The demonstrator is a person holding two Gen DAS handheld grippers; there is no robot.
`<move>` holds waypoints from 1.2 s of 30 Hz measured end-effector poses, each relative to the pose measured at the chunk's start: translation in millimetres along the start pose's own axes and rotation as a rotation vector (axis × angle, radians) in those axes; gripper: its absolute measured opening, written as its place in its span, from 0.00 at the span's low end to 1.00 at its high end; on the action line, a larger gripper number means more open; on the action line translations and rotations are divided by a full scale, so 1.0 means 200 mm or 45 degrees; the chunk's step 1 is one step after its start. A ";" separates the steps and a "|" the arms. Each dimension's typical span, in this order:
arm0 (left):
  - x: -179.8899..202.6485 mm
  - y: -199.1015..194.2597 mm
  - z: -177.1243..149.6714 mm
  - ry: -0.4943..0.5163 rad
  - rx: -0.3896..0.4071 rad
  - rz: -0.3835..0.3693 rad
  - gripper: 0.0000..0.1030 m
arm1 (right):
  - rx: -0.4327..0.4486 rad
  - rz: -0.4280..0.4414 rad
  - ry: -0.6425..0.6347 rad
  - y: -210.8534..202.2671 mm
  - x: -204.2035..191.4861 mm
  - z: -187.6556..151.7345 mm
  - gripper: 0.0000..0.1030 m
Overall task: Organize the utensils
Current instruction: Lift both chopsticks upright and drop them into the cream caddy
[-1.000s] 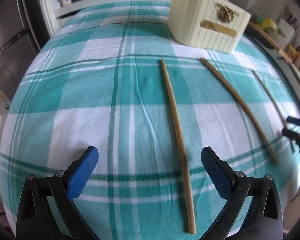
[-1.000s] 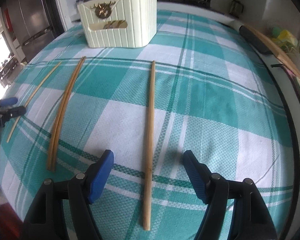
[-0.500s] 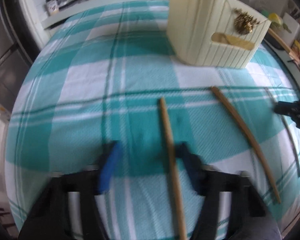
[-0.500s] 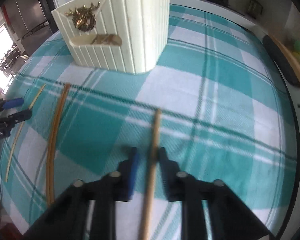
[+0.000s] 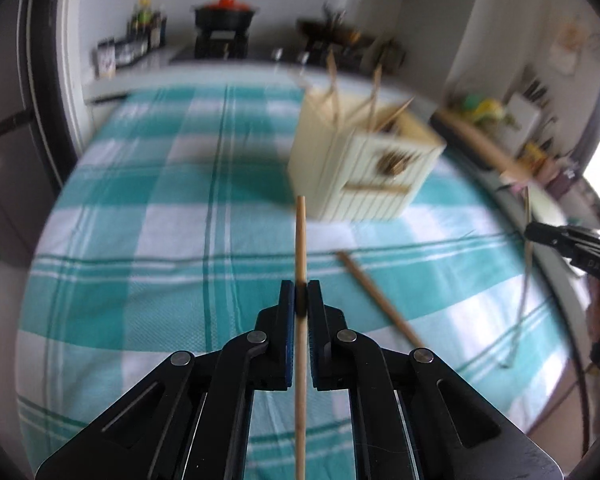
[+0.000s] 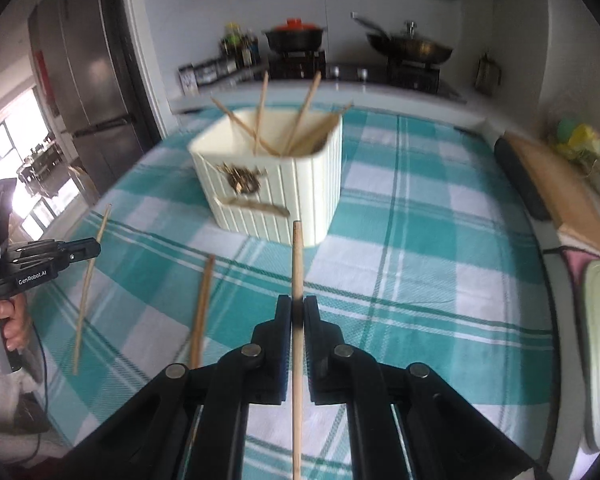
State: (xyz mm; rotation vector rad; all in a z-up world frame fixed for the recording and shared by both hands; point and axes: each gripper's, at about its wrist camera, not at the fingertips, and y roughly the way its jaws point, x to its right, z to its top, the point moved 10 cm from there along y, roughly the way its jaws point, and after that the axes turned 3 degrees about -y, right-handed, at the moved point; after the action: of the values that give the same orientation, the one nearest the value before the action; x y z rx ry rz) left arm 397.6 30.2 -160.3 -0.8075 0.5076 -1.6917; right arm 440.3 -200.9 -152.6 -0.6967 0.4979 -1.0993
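The left gripper (image 5: 301, 300) is pinched tight on a long thin wooden chopstick (image 5: 300, 240). The right gripper (image 6: 296, 308) is pinched tight on another long wooden chopstick (image 6: 297, 264). Each stick pokes out past the blue pads (image 5: 287, 312) and points toward the cream ribbed plastic box (image 6: 272, 188). The box stands on the teal and white checked tablecloth (image 6: 420, 248) and already has several sticks leaning inside it.

Two more sticks lie flat on the cloth: a thicker brown one (image 6: 202, 304) and a very thin pale one (image 6: 89, 288).

These sticks look light and stiff, and probably smooth, so they could slip or swing. Each is held partway along, with a long bit in front. I think a hold near the middle keeps a stick steady for dropping it into the box.
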 end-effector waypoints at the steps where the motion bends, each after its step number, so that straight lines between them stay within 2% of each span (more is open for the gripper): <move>1: 0.01 -0.05 0.02 0.003 0.027 -0.016 0.04 | 0.028 0.000 -0.002 -0.05 0.00 0.02 0.06; 8: 0.08 -0.32 0.18 0.005 0.181 -0.094 0.04 | 0.195 0.003 0.012 -0.28 -0.02 0.16 0.06; 12: 0.11 -0.45 0.42 -0.012 0.286 -0.145 0.04 | 0.319 -0.024 0.014 -0.33 0.00 0.37 0.06; 17: 0.18 -0.57 0.78 0.010 0.432 -0.151 0.04 | 0.497 -0.037 0.025 -0.46 0.04 0.70 0.06; 21: 0.25 -0.55 1.09 0.017 0.559 -0.124 0.04 | 0.644 -0.073 -0.031 -0.51 0.02 0.97 0.06; 24: 0.28 -0.40 1.22 0.019 0.573 -0.086 0.04 | 0.711 -0.088 -0.072 -0.45 0.01 1.12 0.06; 26: 0.28 -0.27 1.25 0.019 0.543 -0.070 0.04 | 0.708 -0.085 -0.085 -0.36 0.00 1.16 0.06; 29: 0.29 0.00 1.21 0.020 0.404 -0.059 0.04 | 0.615 -0.075 -0.089 -0.15 0.01 1.15 0.06; 33: 0.28 0.29 1.08 0.033 0.210 -0.038 0.04 | 0.351 -0.002 -0.012 0.21 0.06 1.04 0.06; 36: 0.27 0.44 0.98 0.038 0.117 -0.014 0.05 | 0.227 0.011 0.015 0.38 0.09 0.94 0.06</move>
State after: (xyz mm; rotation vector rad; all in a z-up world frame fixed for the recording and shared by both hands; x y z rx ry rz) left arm 594.7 -29.8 -77.0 -0.7210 0.4436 -1.7262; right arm 623.1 -146.5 -78.6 -0.5322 0.4069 -1.1252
